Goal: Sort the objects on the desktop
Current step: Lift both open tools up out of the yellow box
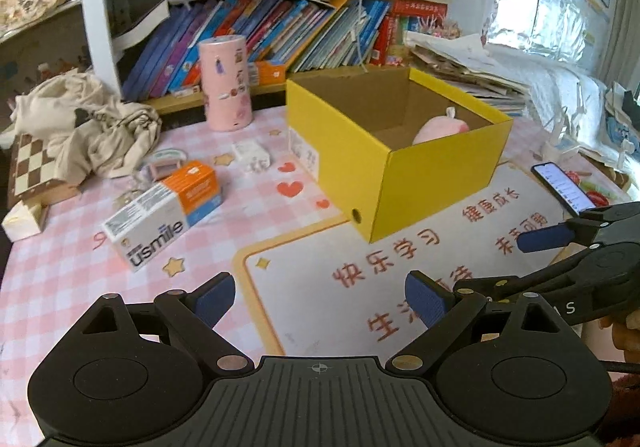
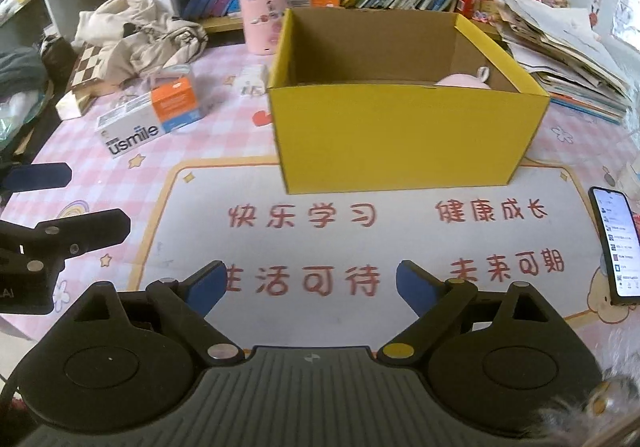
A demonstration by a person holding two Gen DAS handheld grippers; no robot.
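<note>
A usmile box (image 1: 160, 213), a pink canister (image 1: 226, 83) and a phone (image 2: 614, 245) surround the yellow box (image 2: 404, 131) holding a pink toy (image 1: 440, 127). Both the left gripper (image 1: 320, 297) and the right gripper (image 2: 310, 283) hover with jaws spread, empty.

Right gripper (image 2: 310, 287) jaws spread wide, nothing between them, above the desk mat (image 2: 400, 247). Yellow cardboard box (image 2: 404, 135) straight ahead, open top, pink plush toy (image 2: 464, 81) inside at right. usmile box (image 2: 150, 117) to the box's left, pink cylinder (image 2: 262, 9) behind. Smartphone (image 2: 616, 245) at right, screen lit. Left gripper (image 2: 60, 199) at left edge.
</note>
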